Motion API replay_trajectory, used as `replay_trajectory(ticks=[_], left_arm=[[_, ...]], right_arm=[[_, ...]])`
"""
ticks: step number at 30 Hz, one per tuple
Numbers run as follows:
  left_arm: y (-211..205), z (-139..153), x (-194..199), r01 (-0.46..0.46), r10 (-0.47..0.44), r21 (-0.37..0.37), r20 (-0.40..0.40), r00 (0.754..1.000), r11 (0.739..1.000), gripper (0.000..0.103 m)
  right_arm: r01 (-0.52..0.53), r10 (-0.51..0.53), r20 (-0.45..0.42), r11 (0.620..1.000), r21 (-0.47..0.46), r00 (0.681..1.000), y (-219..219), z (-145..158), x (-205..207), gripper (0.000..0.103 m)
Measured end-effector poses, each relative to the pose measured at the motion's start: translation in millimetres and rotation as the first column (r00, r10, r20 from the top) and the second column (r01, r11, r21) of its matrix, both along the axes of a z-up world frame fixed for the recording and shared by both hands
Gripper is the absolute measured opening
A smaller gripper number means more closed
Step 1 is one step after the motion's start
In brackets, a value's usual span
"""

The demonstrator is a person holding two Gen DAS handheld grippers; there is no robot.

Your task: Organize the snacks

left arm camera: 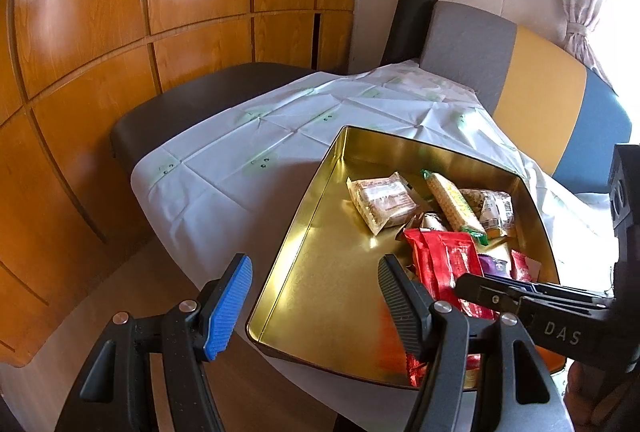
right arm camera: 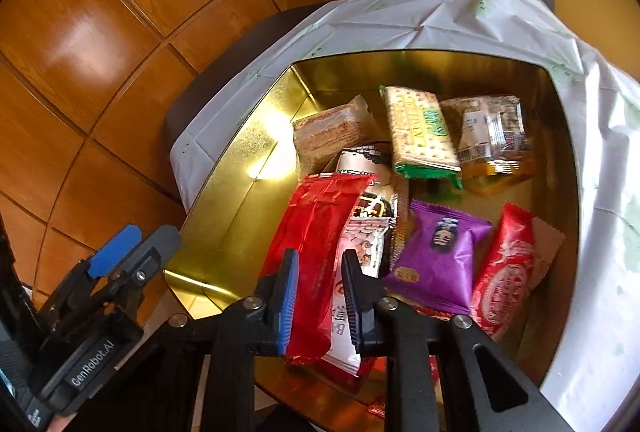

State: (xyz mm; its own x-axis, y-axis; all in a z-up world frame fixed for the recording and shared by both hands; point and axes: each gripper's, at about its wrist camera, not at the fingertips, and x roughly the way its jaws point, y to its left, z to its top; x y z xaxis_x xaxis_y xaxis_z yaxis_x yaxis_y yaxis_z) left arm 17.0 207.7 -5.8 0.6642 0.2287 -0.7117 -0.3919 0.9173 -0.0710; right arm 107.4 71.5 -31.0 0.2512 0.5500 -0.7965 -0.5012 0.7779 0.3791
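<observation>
A gold tin box (left arm camera: pixel 320 256) (right arm camera: pixel 232 184) sits on a white-clothed table and holds several snack packets. My left gripper (left arm camera: pixel 316 308) is open, its fingers straddling the tin's left wall. My right gripper (right arm camera: pixel 320 296) hangs over the tin, jaws close around a red packet (right arm camera: pixel 316 244) (left arm camera: pixel 444 264) with a white packet beside it; I cannot tell if it grips. In the tin lie a green cracker pack (right arm camera: pixel 420 132), a purple packet (right arm camera: pixel 436 256), a red-white packet (right arm camera: pixel 504 272), a wafer pack (left arm camera: pixel 380 200) and a clear packet (right arm camera: pixel 492 132).
The white creased tablecloth (left arm camera: pixel 248 152) covers the table. A dark chair (left arm camera: pixel 192 104) stands at the far left. A grey, yellow and blue sofa back (left arm camera: pixel 540 80) is at the right. Wooden cabinet panels (left arm camera: pixel 120 32) fill the left.
</observation>
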Motion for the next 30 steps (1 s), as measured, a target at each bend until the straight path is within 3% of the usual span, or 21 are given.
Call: replay_trajectory(ticks=[2, 6, 9, 16, 30], left_arm=[[-2.9, 2.0, -0.9, 0.007, -0.007, 0.005, 0.007, 1.0, 1.0, 0.067], [-12.9, 8.7, -4.7, 0.019, -0.02, 0.025, 0.033, 0.999, 0.999, 0.067], [-20.2, 14.2, -6.5, 0.032, -0.033, 0.034, 0.054, 0.998, 0.999, 0.067], [-43.7, 22.4, -9.7, 0.076, -0.078, 0.035, 0.079, 0.994, 0.997, 0.068], [-85.4, 26.9, -17.4, 0.132, -0.138, 0.086, 0.076, 0.987, 0.988, 0.072]], right_arm=[[0.002, -0.002, 0.029, 1.0, -0.006, 1.0, -5.6, 5.1, -5.4, 0.024], [0.044, -0.043, 0.094, 0.999, -0.004, 0.995, -25.2, 16.7, -17.2, 0.039], [0.077, -0.074, 0.141, 0.997, -0.016, 0.987, -41.2, 24.1, -27.4, 0.04], [0.198, -0.178, 0.253, 0.979, -0.056, 0.951, -78.9, 34.9, -50.6, 0.056], [0.275, -0.233, 0.318, 0.957, -0.092, 0.919, -107.5, 31.6, -70.5, 0.061]])
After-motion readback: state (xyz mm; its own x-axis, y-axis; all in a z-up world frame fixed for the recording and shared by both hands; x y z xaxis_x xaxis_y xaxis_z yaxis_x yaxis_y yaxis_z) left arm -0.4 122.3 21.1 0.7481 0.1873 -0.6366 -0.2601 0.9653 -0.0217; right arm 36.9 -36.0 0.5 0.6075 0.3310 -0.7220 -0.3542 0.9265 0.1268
